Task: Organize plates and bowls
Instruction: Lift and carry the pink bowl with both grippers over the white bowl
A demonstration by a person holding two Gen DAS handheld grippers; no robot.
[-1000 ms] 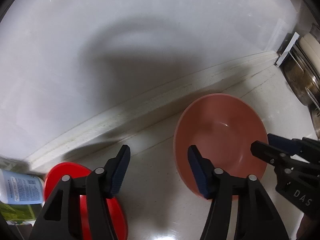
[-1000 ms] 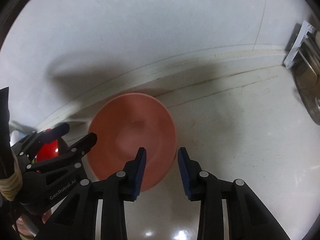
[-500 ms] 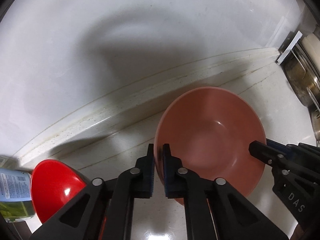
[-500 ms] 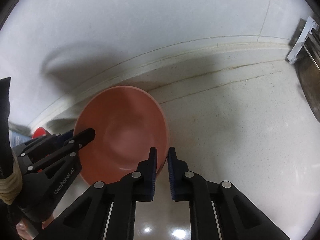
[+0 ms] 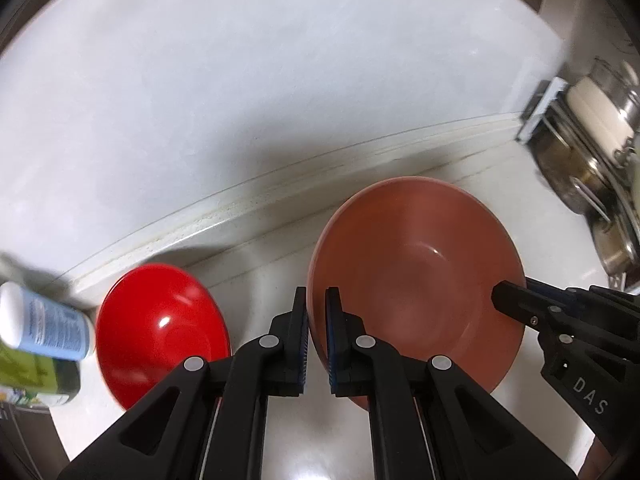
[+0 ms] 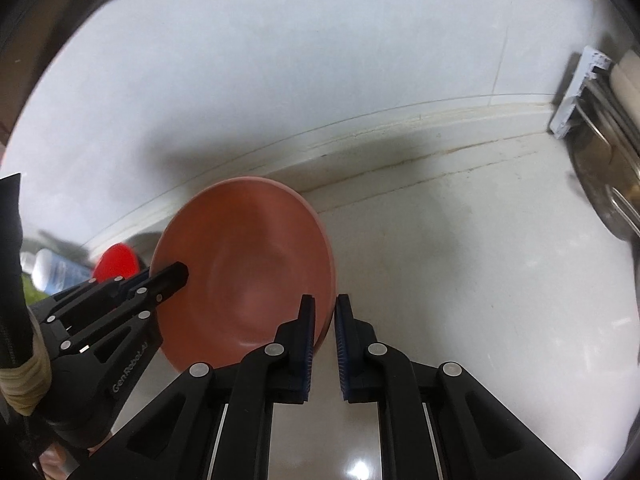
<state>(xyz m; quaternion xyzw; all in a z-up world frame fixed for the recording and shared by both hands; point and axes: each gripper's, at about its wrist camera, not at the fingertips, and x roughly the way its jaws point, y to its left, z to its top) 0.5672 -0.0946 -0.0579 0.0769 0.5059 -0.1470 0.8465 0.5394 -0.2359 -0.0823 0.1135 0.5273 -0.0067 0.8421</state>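
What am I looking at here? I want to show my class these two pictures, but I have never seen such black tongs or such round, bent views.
No robot: a person holds a two-finger gripper in each hand, each with a wide-angle camera looking along its fingers. One picture comes from the left gripper, the other from the right gripper. Both are clamped on opposite rims of the same pink bowl, which is tilted over a pale countertop. Beside it sits a smaller red bowl, next to a white bottle. Metal cookware stands at the far right.
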